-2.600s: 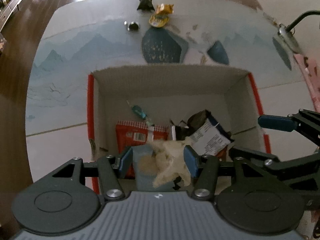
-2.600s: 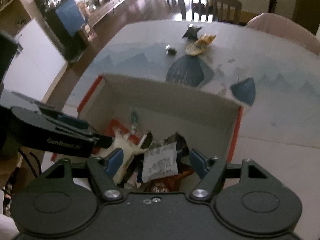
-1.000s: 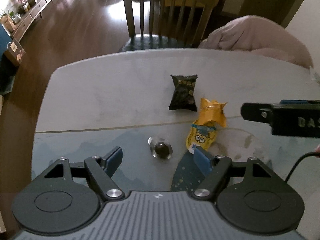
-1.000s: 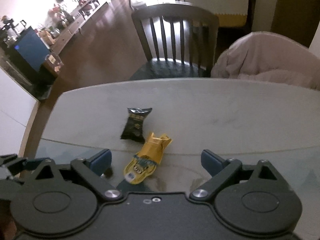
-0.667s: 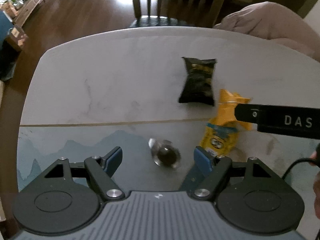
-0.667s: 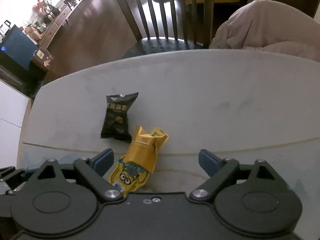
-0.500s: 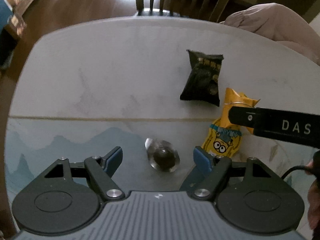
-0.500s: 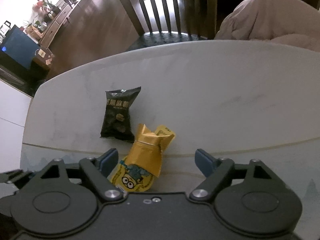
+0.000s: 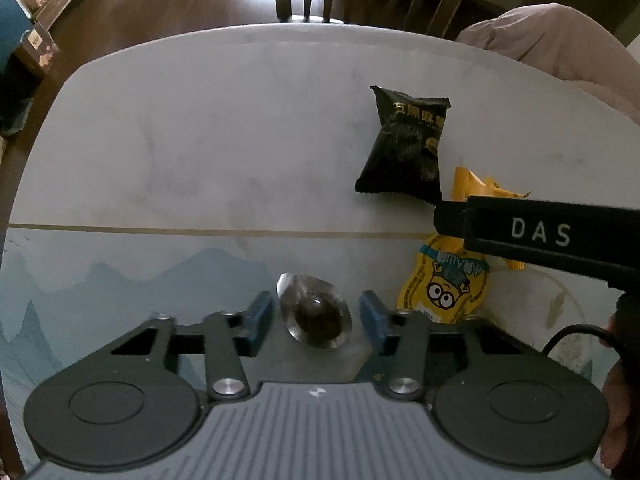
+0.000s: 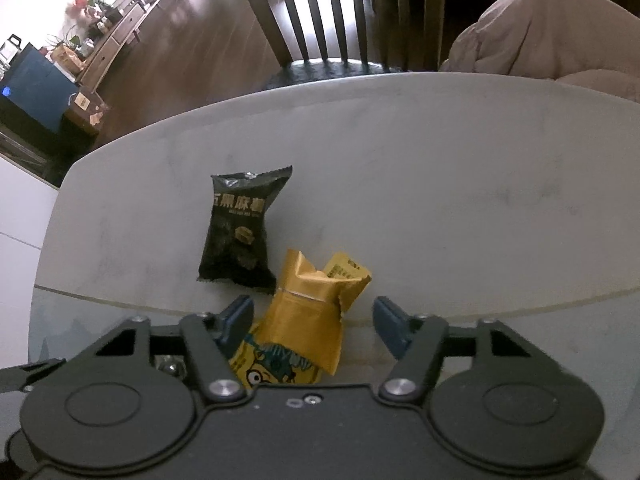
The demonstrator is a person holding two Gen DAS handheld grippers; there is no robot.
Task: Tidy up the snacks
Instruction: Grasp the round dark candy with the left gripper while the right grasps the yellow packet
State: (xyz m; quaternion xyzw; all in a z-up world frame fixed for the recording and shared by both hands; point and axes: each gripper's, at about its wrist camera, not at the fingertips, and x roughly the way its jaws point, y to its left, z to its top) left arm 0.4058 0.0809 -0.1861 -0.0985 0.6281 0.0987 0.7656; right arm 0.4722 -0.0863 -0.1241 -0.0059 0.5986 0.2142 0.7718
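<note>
Your left claw (image 9: 316, 316) sits spread around the clear-wrapped dark candy (image 9: 316, 316); black packet (image 9: 404, 148) and yellow pouch (image 9: 452, 280) lie right.

The left gripper (image 9: 316, 314) is low and level, pointing forward, with its jaws spread apart and both blue pads (image 9: 260, 312) showing; neither pad touches anything. The right gripper (image 10: 314, 320) is also low and faces forward, its jaws set wider apart than the left's, pads (image 10: 390, 326) bare and clear of contact on the right side; whether the left pad touches anything cannot be told. In the left wrist view the right gripper reaches in from the right edge as a dark bar lettered DAS, slightly ahead of the left gripper's fingertips, with a cable trailing from it and part of the person's hand (image 9: 618, 400) at the lower right edge.
</note>
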